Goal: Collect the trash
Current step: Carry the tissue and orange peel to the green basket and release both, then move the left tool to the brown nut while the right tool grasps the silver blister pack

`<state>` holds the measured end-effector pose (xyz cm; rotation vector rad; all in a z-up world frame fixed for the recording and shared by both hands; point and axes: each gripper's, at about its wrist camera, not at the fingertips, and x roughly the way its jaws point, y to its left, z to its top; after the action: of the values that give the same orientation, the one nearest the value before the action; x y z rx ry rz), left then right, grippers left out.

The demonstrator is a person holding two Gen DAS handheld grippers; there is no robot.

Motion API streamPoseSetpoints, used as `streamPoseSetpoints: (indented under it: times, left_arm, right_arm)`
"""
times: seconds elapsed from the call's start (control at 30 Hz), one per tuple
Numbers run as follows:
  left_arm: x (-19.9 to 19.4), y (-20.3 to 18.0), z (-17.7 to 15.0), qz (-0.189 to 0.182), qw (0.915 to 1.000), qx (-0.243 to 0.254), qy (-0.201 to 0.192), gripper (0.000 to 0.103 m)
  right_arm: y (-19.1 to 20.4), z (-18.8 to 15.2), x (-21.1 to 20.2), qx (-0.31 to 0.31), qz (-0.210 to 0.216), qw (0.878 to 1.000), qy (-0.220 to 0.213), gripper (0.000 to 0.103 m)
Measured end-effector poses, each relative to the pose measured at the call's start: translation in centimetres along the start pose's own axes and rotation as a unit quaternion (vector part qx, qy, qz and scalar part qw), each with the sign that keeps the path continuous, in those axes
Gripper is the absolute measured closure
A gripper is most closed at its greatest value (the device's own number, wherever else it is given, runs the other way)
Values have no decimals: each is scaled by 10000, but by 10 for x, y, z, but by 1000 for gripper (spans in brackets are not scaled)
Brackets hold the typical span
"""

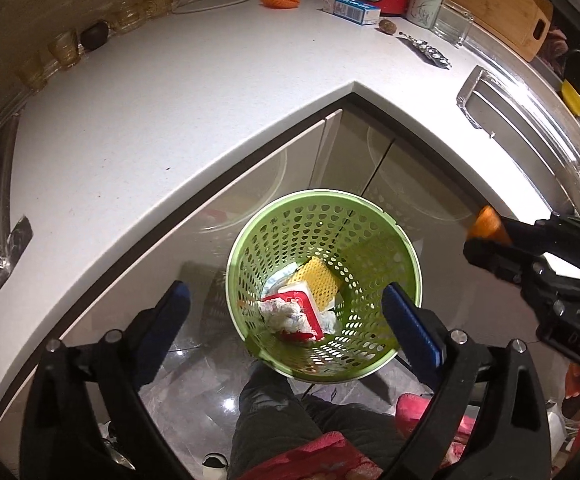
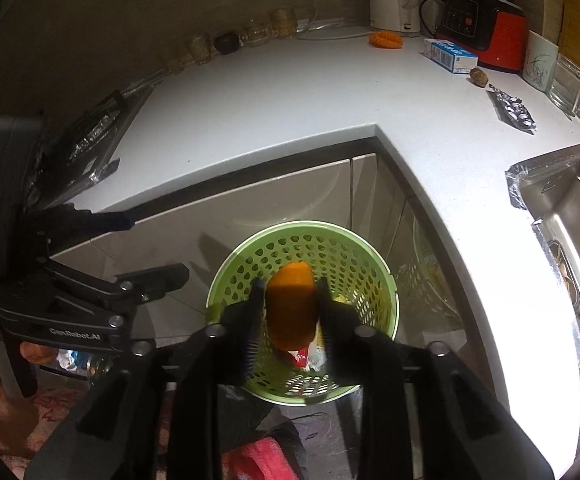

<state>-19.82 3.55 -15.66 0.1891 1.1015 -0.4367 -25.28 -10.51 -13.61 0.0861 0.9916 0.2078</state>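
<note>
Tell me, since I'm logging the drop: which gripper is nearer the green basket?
Cannot tell. The right gripper holds orange peel above the green basket; the left gripper also hovers over it, open.

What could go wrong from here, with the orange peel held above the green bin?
1. The right gripper is shut on the orange peel above the green bin; in the left wrist view the peel looks off beyond the rim, so an early release might miss.
2. The open left gripper hangs over the bin too, so the two grippers could bump.
3. The bin is light and perforated; a knock might tip it.
</note>
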Motion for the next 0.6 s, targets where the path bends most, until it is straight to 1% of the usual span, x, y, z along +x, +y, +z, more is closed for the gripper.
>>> streamPoseSetpoints:
  times: [0.03,0.07,0.2,0.33,0.6]
  left_arm:
    - [0,3,0,14,10000,-40,-5,11]
    - [-1,7,-1,26,10000,-93,-10,11]
    - [-5,18,-2,53,9996,-261,-46,11]
    - [-8,19,2,65,9995,-292,-105,11]
    - [-8,17,18,4,9997,-203,-150,9]
  right_arm:
    - [3,0,4,-48,-41,10000,23,22]
    - [6,0,4,-96,-103,9999,-26,13]
    - [9,3,4,-126,-113,9998,-38,7]
    - [4,9,-5,-21,-182,9997,-153,3]
    - [-14,19,-15,215,-328,9990,-225,3]
